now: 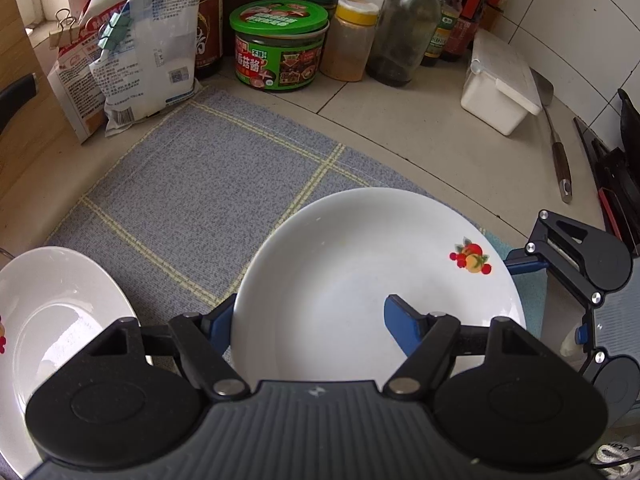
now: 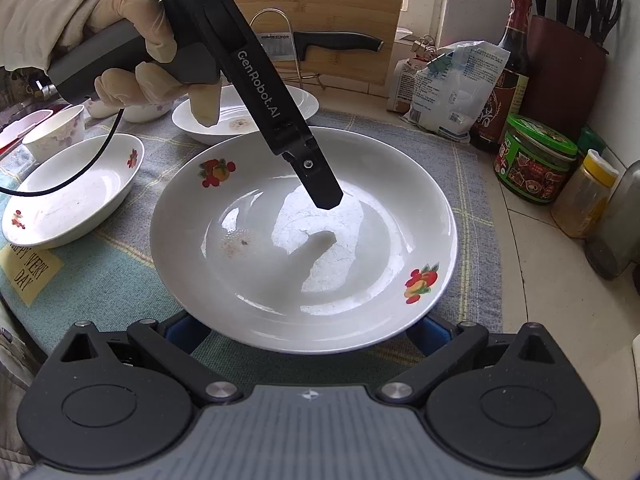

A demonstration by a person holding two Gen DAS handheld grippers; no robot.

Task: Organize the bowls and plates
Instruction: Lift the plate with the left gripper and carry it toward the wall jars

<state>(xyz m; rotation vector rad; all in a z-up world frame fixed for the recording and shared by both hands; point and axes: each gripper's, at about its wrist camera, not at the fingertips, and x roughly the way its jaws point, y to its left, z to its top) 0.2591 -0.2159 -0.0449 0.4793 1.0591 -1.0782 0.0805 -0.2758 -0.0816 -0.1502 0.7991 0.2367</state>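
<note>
A white plate (image 1: 360,264) with fruit decals sits over the checked cloth (image 1: 192,184). My left gripper (image 1: 310,316) is shut on its rim, with one blue finger (image 1: 402,320) inside the plate and the other beneath the edge. In the right wrist view that inner finger (image 2: 320,184) reaches down into the plate (image 2: 304,240), held by a gloved hand (image 2: 132,40). My right gripper (image 2: 310,332) stands wide, its fingertips hidden under the plate's near rim. Other white dishes lie around: one at the left (image 2: 72,192) and one behind (image 2: 240,120), plus small bowls (image 2: 56,132).
A green-lidded jar (image 1: 280,44), bottles, clipped bags (image 1: 144,40) and a white box (image 1: 496,80) line the tiled wall. A spatula (image 1: 558,156) lies at the right. A cutting board with a knife (image 2: 336,42) and a knife block (image 2: 560,64) stand behind.
</note>
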